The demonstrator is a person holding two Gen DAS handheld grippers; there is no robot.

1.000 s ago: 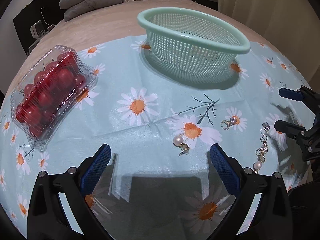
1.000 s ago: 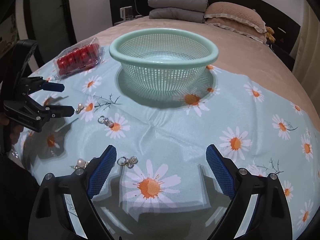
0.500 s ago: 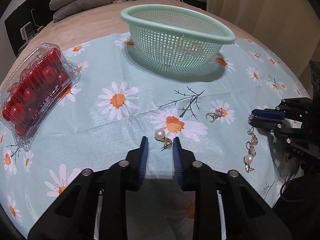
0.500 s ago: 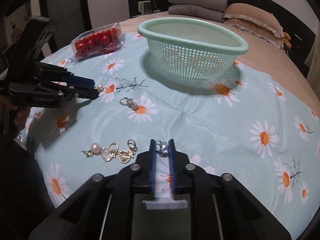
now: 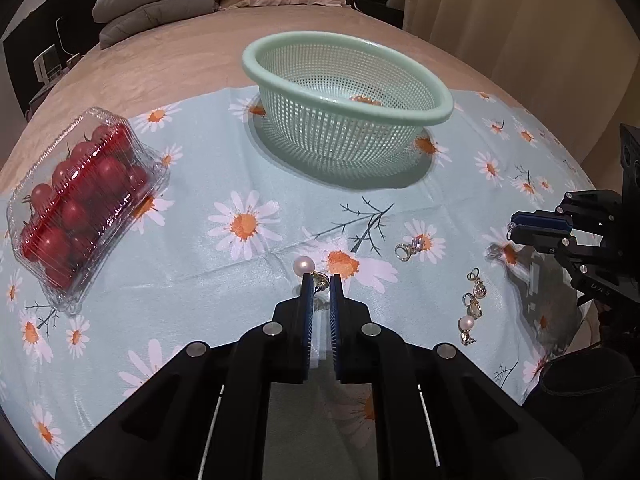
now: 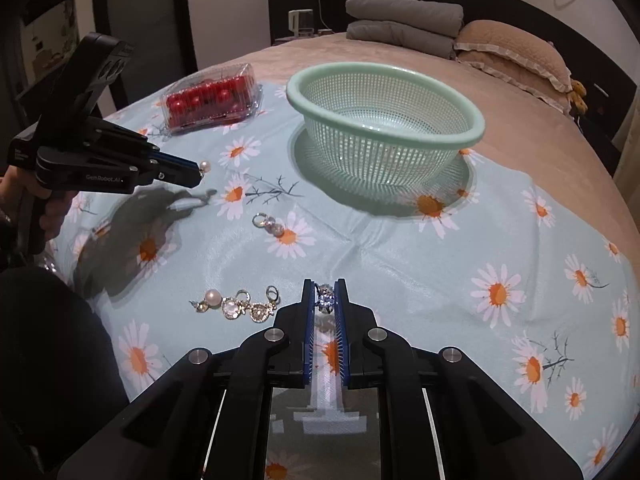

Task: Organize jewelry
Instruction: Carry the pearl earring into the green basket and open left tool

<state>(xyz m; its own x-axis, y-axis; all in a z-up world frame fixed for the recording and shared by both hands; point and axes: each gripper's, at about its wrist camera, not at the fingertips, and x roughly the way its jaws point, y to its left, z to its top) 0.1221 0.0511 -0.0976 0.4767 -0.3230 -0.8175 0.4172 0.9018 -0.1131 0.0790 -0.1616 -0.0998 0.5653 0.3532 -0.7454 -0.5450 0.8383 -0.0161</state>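
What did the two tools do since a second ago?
Both tools closed and lifted. The left tool pinched the pearl earring and raised it off the cloth; the right tool pinched the crystal earring and lifted it too. The basket, the tomato box, the long pearl piece and the small hoop earring stayed put.

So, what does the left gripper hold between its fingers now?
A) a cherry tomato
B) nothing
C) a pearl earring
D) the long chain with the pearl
C: the left gripper is closed on the pearl earring, whose pearl shows just past the fingertips, lifted above the cloth.
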